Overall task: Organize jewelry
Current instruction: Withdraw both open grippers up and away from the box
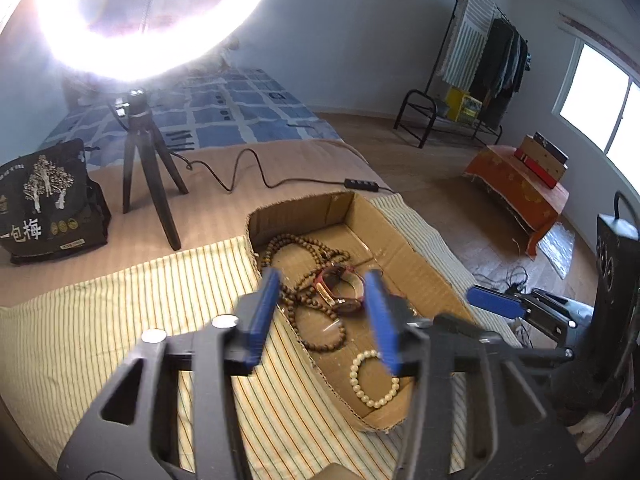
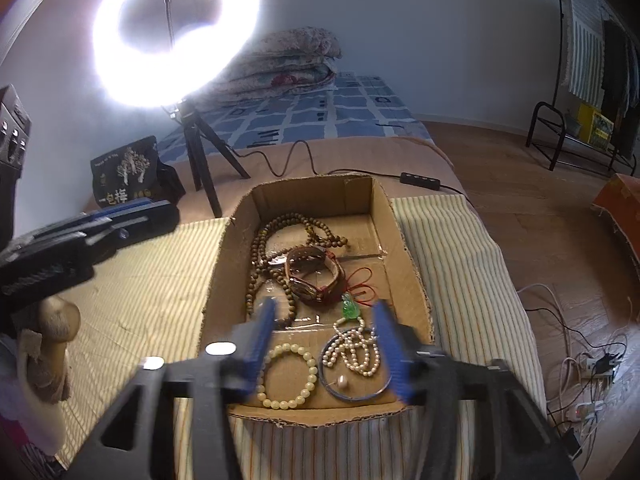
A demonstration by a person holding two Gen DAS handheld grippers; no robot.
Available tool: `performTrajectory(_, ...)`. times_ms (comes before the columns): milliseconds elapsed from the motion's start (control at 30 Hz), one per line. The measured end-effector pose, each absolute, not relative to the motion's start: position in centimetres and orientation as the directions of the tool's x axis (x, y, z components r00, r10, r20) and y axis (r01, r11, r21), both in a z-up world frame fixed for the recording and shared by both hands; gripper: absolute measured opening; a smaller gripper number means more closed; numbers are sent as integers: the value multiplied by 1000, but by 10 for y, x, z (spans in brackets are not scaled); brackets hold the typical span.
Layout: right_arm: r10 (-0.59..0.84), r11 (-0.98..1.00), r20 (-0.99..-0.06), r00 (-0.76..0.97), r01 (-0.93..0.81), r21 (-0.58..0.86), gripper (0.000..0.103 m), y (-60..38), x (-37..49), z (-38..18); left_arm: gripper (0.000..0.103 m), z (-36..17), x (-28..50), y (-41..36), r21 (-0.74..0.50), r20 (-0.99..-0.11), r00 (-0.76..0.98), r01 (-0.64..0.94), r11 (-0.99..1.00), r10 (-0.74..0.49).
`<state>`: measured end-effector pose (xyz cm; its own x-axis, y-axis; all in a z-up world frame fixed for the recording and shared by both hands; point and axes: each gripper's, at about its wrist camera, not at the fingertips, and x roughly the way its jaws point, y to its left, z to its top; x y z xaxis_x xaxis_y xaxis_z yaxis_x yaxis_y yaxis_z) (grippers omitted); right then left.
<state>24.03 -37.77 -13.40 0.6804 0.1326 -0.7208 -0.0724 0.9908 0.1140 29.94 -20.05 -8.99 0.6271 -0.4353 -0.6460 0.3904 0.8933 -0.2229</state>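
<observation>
while both grippers hang over the box [image 2: 384, 200], nothing sits between either pair of pads. left gripper [image 1: 326, 312]: jaws apart, empty, hovering above the watch [image 1: 340, 288] and the wooden beads [image 1: 304, 252]; the cream bracelet [image 1: 374, 380] lies below its right finger, nearer the box's front edge. right gripper [image 2: 328, 340]: jaws apart, empty, over the front of the box; the cream bracelet lies just inside its left finger, the pearl strand [image 2: 356, 348] and blue bangle [image 2: 356, 394] just inside its right finger, the green pendant [image 2: 350, 308] on its red cord just beyond, about midway between the fingertips.

count, all inside the box: one long string of wooden beads, one watch, one green pendant, one pearl strand, one blue bangle, one cream bracelet. one loose pearl-like bead lies within the bangle.

the box stands on a striped cloth [image 2: 140, 300]. one ring light [image 2: 176, 36] on a tripod stands behind it, one black bag [image 2: 128, 172] to the light's left.
</observation>
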Motion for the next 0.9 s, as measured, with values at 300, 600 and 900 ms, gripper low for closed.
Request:
performTrajectory(300,76,997,-724,686,-33,74,85,-380,239,-132,55,-89,302,-196,-222,-644,636,376,900,-424)
performTrajectory(600,70,997,-714,697,-40,60,87,-368,235,-124,56,-84,300,-190,-213,-637,648,372,903,-417)
performTrajectory(900,49,999,-679,732,-27,44,87,-358,223,-105,56,-64,291,-166,-208,-601,691,349,914,-401)
